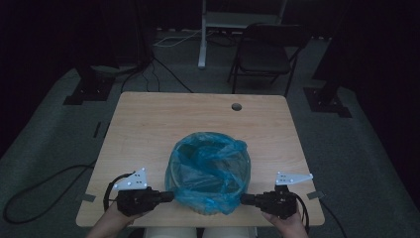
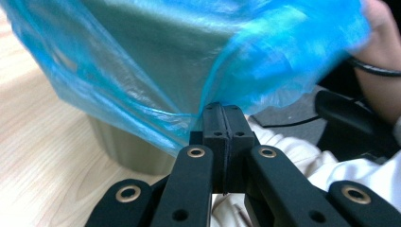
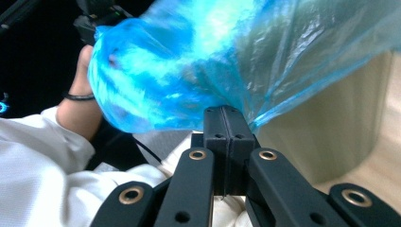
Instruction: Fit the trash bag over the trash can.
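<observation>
Liner: thin blue plastic bag (image 1: pixel 208 168), draped over a round beige bin (image 2: pixel 137 156) at the wooden table's (image 1: pixel 148 119) near edge.
Handling: judged light, limp, slippery, tearable.
Hold: skirt hem pinched by left gripper (image 1: pixel 167 197) and right gripper (image 1: pixel 243 199), jaws shut on film.

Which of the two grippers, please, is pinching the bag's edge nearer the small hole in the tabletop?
The right gripper, shut on the blue bag; the hole lies on its side.

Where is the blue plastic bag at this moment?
In the high view the blue plastic bag lines the round bin at the table's near edge, between the left gripper and right gripper, both pinching its hem.
</observation>
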Motion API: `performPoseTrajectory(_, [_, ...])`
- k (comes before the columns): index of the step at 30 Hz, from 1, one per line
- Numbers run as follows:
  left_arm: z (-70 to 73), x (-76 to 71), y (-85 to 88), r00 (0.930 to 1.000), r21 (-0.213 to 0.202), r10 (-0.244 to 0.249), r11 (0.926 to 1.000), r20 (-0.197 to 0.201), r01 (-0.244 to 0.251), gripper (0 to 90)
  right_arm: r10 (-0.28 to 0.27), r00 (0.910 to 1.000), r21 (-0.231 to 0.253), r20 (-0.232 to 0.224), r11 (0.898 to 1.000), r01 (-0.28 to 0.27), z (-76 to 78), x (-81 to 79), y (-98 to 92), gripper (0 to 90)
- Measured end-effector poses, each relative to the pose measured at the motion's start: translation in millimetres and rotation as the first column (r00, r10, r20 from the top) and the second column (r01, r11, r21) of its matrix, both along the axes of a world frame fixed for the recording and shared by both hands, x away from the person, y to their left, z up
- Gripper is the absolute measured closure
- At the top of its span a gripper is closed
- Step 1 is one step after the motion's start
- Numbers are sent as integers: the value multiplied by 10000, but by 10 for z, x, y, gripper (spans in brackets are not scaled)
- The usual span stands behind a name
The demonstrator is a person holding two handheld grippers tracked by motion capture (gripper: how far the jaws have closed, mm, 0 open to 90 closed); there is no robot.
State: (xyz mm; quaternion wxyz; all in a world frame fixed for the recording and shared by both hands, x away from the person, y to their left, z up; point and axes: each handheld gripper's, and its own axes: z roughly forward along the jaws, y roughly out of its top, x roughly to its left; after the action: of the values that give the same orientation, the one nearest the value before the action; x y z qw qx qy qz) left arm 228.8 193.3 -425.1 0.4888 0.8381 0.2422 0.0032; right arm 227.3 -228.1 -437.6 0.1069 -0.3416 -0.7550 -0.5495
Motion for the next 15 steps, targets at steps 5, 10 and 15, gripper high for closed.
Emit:
performPoseTrajectory(5, [-228, 107, -51, 9963, 911, 861, 9922, -78, -850, 900, -491, 9984, -564, -262, 9973, 476, -183, 80, 3, 900])
performPoseTrajectory(10, [-472, 278, -75, 9844, 910, 1560, 9847, -814, -1485, 900, -1058, 9936, -1672, -401, 9811, 978, -381, 218, 63, 900])
performPoseTrajectory(15, [-575, 358, -50, 9809, 672, 1494, 9876, -1242, -1419, 802, -1285, 9869, -2119, -976, 9716, 1055, -577, 333, 110, 740])
